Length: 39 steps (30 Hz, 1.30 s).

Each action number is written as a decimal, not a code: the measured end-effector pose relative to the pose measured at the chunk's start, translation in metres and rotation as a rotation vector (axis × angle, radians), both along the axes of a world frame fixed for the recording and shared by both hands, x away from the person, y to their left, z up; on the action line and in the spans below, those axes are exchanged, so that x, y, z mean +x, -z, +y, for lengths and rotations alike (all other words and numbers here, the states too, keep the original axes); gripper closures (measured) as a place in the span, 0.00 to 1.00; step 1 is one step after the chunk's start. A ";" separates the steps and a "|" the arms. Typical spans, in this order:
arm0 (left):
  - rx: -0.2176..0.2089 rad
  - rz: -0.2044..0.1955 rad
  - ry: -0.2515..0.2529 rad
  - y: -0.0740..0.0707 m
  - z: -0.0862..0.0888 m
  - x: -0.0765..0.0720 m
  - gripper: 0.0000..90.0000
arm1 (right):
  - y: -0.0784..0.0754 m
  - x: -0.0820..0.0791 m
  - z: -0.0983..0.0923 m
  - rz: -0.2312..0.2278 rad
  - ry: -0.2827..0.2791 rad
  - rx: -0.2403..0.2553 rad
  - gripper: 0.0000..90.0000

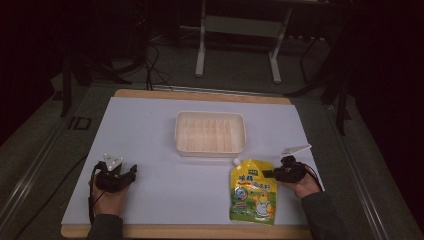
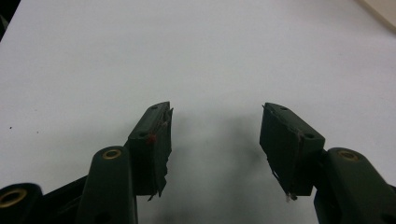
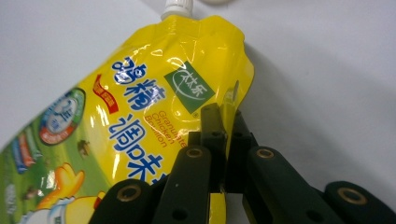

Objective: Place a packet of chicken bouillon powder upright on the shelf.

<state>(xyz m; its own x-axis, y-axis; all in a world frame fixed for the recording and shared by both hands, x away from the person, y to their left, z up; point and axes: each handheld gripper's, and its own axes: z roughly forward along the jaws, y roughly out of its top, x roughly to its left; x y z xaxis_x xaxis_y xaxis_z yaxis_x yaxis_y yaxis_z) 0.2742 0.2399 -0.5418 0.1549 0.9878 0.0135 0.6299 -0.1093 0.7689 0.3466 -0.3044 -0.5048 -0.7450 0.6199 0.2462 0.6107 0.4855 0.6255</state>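
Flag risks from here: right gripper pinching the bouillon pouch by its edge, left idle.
1. The right gripper is shut on only the thin side seam of the yellow chicken bouillon pouch; on lifting, the pouch may swing or slip out.
2. The pouch's white spout lies close to the white plastic tray and could catch its rim.
3. The left gripper is open over bare table, giving no support.

Dim lab, white-covered table, floor cables, metal stand

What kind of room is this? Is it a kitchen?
Probably not a kitchen; more likely a lab or workshop. A white table stands on grey carpet, with cables and a metal stand behind it.
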 end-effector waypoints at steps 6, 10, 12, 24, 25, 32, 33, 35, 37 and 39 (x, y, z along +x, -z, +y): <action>-0.002 0.000 0.000 0.000 0.000 0.000 0.48 | -0.020 -0.005 -0.001 -0.047 -0.016 0.027 1.00; -0.005 0.000 0.001 0.000 0.000 0.000 0.48 | -0.034 -0.006 0.003 -0.081 -0.023 0.039 1.00; -0.007 0.001 0.001 0.000 0.000 0.000 0.48 | -0.042 -0.006 0.004 -0.100 -0.025 0.042 1.00; -0.003 0.003 0.002 0.000 0.000 0.000 0.48 | -0.077 -0.001 -0.003 -0.185 0.030 0.054 1.00; -0.003 0.002 0.001 0.000 0.000 0.000 0.48 | -0.080 -0.001 -0.004 -0.190 0.035 0.054 1.00; -0.005 0.002 0.001 0.000 0.000 0.000 0.48 | -0.102 0.000 -0.009 -0.243 0.065 0.069 1.00; -0.007 0.001 0.000 0.000 0.000 0.000 0.48 | -0.106 0.000 -0.010 -0.256 0.069 0.072 1.00; -0.007 0.000 0.001 0.000 0.000 0.000 0.48 | -0.113 0.000 -0.011 -0.274 0.076 0.074 1.00; -0.005 0.001 0.000 0.000 0.000 0.000 0.48 | -0.120 -0.002 -0.013 -0.292 0.085 0.078 1.00; -0.005 0.002 0.001 0.000 0.000 0.000 0.48 | -0.125 -0.003 -0.015 -0.306 0.091 0.081 1.00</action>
<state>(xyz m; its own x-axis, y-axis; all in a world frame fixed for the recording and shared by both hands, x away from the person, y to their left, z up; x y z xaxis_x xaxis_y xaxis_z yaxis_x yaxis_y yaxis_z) 0.2742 0.2399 -0.5418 0.1559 0.9877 0.0078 0.6314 -0.1057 0.7682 0.3432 -0.3196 -0.3800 -0.7347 0.6747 0.0705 0.4270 0.3791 0.8209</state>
